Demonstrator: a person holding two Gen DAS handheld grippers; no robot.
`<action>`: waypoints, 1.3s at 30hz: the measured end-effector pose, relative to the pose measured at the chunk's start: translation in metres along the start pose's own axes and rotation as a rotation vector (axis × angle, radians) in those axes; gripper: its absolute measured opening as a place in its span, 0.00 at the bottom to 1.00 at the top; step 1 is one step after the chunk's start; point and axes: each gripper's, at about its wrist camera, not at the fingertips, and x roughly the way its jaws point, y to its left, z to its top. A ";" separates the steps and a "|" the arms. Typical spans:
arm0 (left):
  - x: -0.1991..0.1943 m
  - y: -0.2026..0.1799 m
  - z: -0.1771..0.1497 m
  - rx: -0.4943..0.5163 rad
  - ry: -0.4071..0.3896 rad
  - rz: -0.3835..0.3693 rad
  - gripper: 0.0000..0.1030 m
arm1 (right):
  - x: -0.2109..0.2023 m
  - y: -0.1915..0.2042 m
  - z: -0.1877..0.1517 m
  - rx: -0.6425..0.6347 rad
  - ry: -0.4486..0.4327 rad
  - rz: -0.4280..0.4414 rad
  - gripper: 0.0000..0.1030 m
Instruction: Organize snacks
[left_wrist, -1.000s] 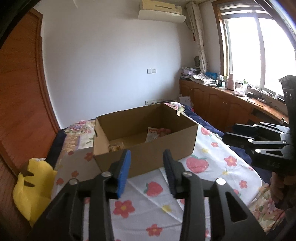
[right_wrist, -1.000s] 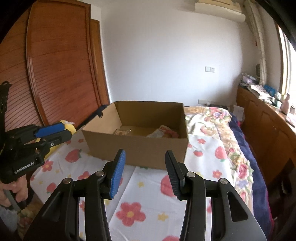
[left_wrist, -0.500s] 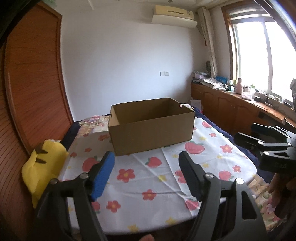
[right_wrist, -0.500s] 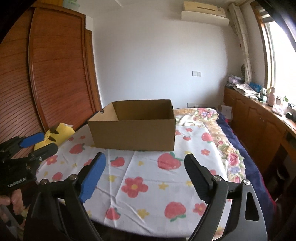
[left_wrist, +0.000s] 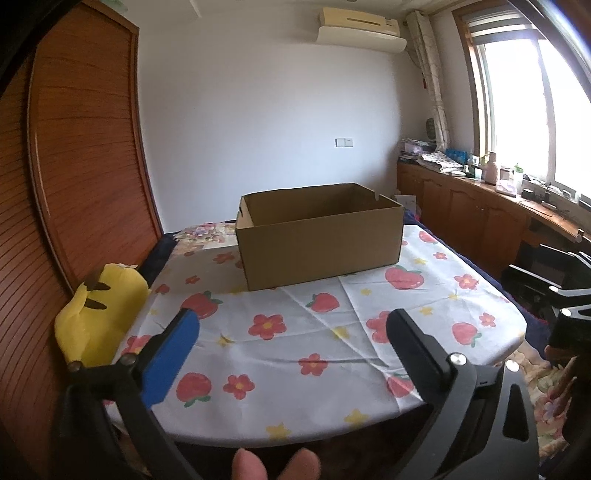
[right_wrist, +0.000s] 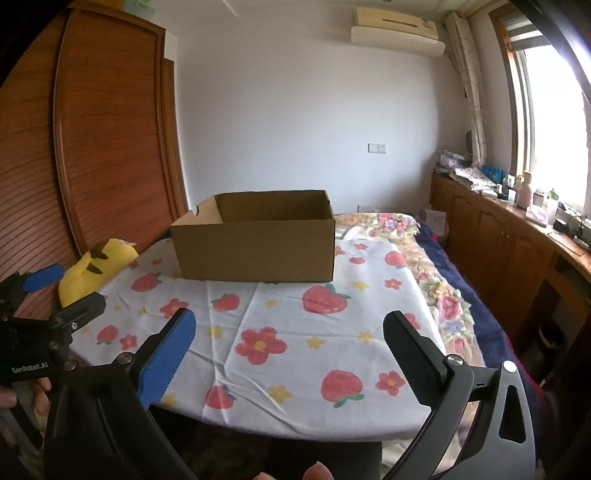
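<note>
Left claw (left_wrist: 291, 343) and right claw (right_wrist: 290, 341) with jaws still opening and nothing between them, cardboard box (left_wrist: 319, 240) well ahead on the flowered counter (left_wrist: 332, 354), yellow plush (left_wrist: 98, 314) left of the left claw.

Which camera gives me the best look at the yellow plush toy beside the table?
The left wrist view. There the yellow plush toy sits large at the left edge of the flowered tablecloth, dark ear tips clear. The right wrist view shows it smaller and farther off, its lower part hidden behind the left gripper.
</note>
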 end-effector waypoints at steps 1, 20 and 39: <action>0.000 0.000 -0.001 -0.003 -0.001 0.000 1.00 | 0.000 0.001 -0.001 -0.002 0.003 0.001 1.00; 0.001 0.007 -0.012 -0.029 0.007 0.003 1.00 | 0.000 0.005 -0.002 -0.001 0.000 -0.006 1.00; 0.000 0.015 -0.019 -0.052 0.004 0.060 1.00 | -0.002 0.003 -0.005 0.005 0.007 -0.014 1.00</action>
